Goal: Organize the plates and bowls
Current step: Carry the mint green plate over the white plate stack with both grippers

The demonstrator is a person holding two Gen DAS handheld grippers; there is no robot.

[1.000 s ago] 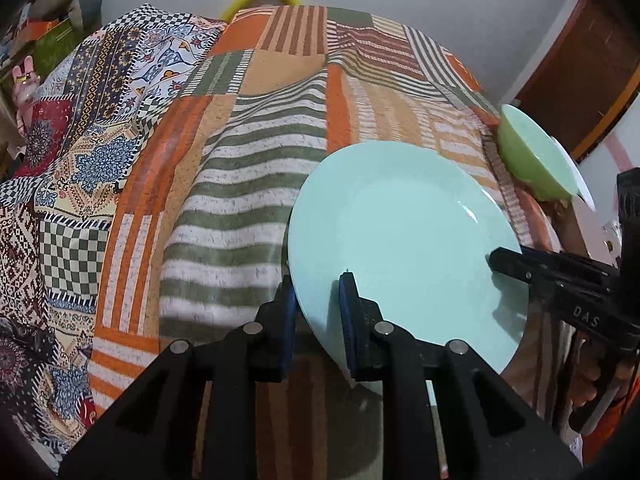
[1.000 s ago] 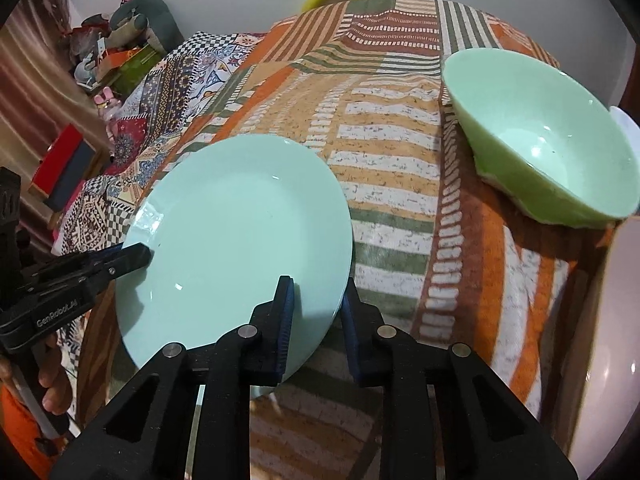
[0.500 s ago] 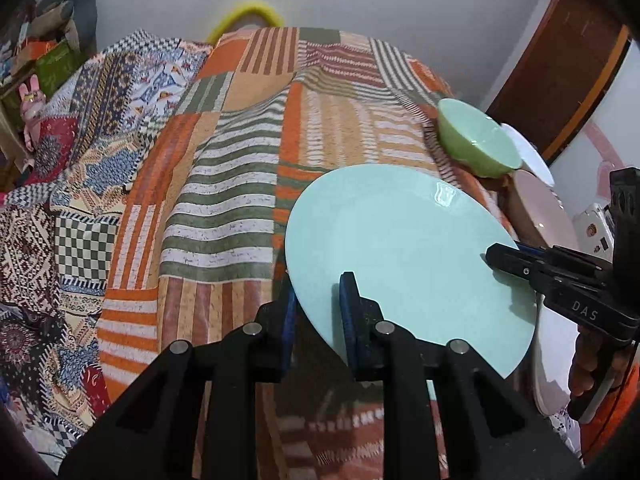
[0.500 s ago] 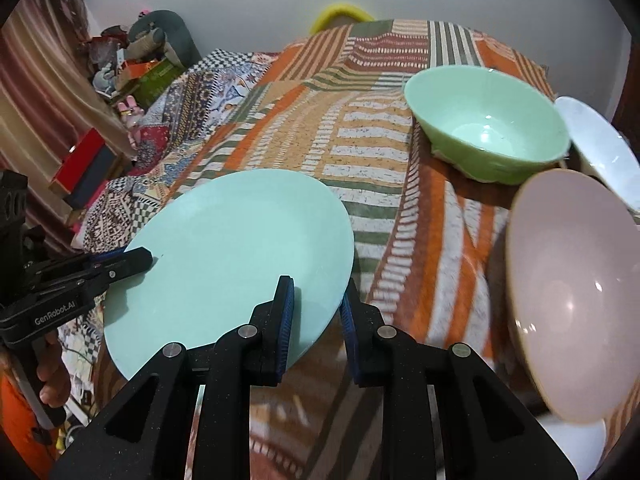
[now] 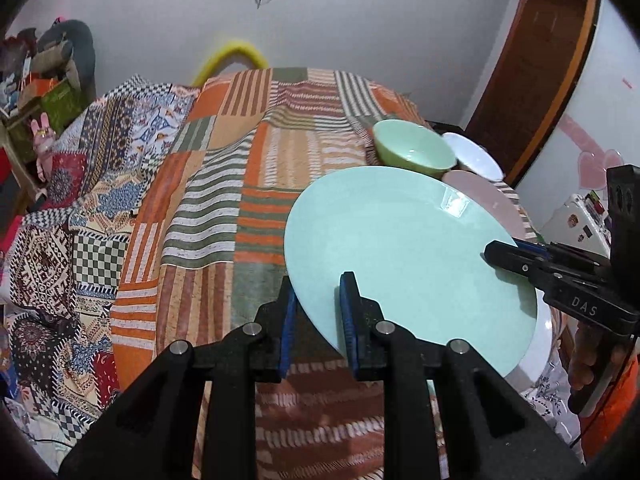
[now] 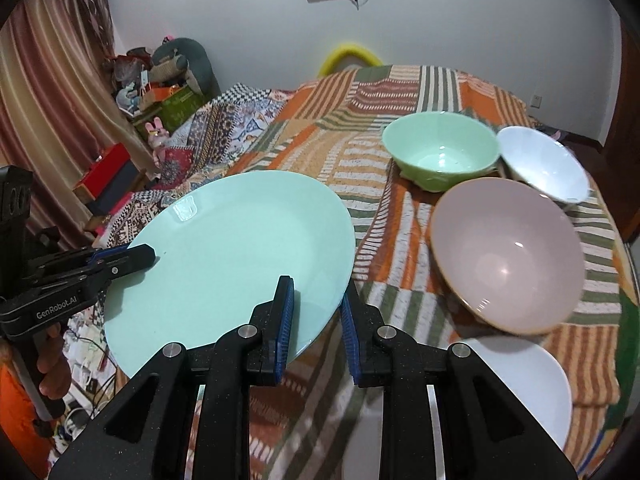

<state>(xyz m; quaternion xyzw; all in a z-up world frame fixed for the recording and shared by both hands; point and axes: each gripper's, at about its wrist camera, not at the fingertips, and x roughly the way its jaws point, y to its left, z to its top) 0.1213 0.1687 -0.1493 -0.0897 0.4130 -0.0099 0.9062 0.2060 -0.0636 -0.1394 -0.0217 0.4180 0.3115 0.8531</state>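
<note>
A large mint-green plate (image 5: 400, 248) (image 6: 240, 248) hangs in the air above the patchwork-covered bed (image 5: 224, 200), tilted slightly. My left gripper (image 5: 318, 292) (image 6: 148, 256) is shut on its left rim. On the opposite rim my right gripper (image 6: 316, 292) (image 5: 492, 250) is shut too. To the right sit a green bowl (image 6: 440, 152) (image 5: 414, 148), a white bowl (image 6: 540, 164) (image 5: 472, 154) and a pink bowl (image 6: 508, 252) (image 5: 476, 188). A white plate (image 6: 516, 384) (image 5: 540, 344) lies nearest, partly under the held plate in the left wrist view.
The striped orange and green cover (image 6: 360, 120) stretches to the far wall. A yellow curved thing (image 6: 350, 54) stands behind the bed. Boxes and toys (image 6: 160, 92) crowd the far left by a curtain (image 6: 52, 100). A brown door (image 5: 540, 72) is at the right.
Both grippers have lifted the mint plate higher and carried it toward the bowls at the right. The pink bowl, white bowl and white plate have come into view.
</note>
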